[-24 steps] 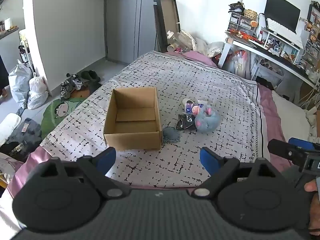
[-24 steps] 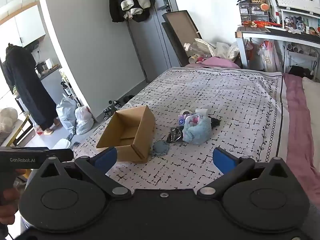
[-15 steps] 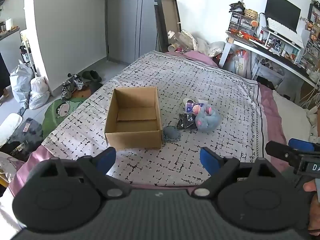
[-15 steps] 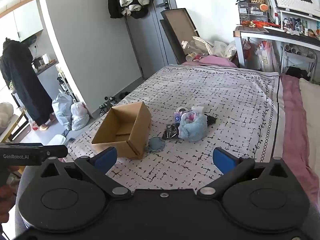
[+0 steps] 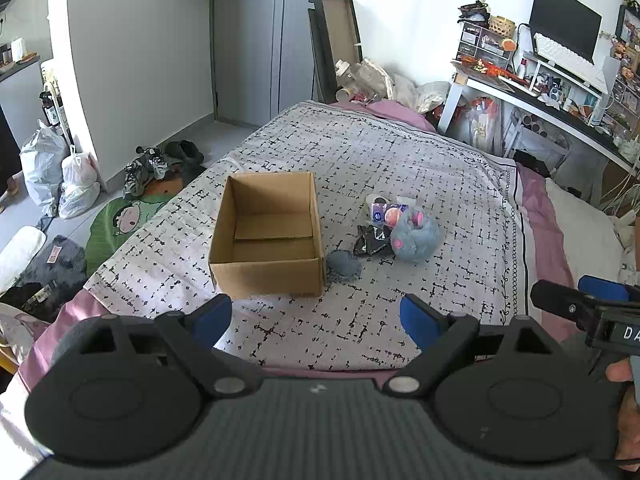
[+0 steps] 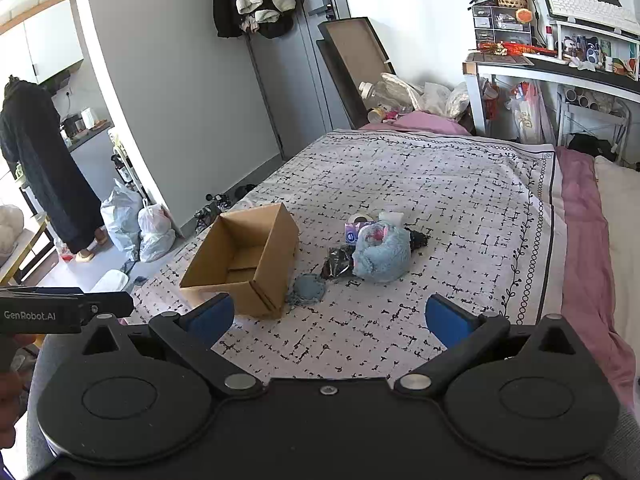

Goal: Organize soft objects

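Observation:
An empty open cardboard box (image 5: 268, 240) (image 6: 246, 258) stands on the patterned bedspread (image 5: 400, 168). Right of it lie a small flat blue-grey pad (image 5: 343, 265) (image 6: 308, 289), a crumpled black wrapper (image 5: 372, 240) (image 6: 338, 261), a fluffy blue plush with pink spots (image 5: 416, 232) (image 6: 382, 254), and a purple tissue pack (image 5: 377, 212) (image 6: 352, 234). My left gripper (image 5: 316, 320) hovers open over the bed's near edge, short of the box. My right gripper (image 6: 330, 316) is open too, nothing between its blue pads, short of the pile.
Shoes (image 5: 160, 164) and plastic bags (image 5: 60, 176) lie on the floor left of the bed. A cluttered desk (image 5: 540, 92) stands at the right. A person in a dark coat (image 6: 40, 168) stands at the far left. Pillow and pink sheet (image 6: 588, 240) border the right side.
Both views have shifted slightly closer to the bed; the right view has drifted so the box and pile sit a bit higher and more central. Both grippers stay open.

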`<state>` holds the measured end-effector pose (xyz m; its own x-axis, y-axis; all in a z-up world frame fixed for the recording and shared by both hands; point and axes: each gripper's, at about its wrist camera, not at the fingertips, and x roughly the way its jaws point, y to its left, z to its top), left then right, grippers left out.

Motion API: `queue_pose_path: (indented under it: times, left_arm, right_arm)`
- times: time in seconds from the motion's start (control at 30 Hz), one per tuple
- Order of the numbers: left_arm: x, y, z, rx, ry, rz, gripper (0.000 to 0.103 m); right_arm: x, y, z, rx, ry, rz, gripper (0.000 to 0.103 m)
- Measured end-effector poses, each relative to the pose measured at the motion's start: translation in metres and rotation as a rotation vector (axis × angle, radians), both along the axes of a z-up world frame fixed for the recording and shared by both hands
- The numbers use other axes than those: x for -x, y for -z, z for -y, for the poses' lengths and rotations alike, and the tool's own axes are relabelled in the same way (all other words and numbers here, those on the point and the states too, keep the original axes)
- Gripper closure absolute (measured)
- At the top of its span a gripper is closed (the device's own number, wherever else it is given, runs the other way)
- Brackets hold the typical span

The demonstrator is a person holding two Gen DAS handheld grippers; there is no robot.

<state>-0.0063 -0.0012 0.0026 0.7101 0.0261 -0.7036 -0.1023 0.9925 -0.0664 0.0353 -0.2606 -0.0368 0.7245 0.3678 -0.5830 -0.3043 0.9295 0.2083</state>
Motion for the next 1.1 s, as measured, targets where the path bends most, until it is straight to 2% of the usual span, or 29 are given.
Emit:
queue_pose_path:
  times: [1.1]
  left_arm:
    - [-0.0021, 0.0042, -0.0008, 0.004, -0.013, -0.008, 0.013]
  right_arm:
    - [0.0023, 0.0021, -0.0013, 0.012, -0.001, 0.002, 0.0]
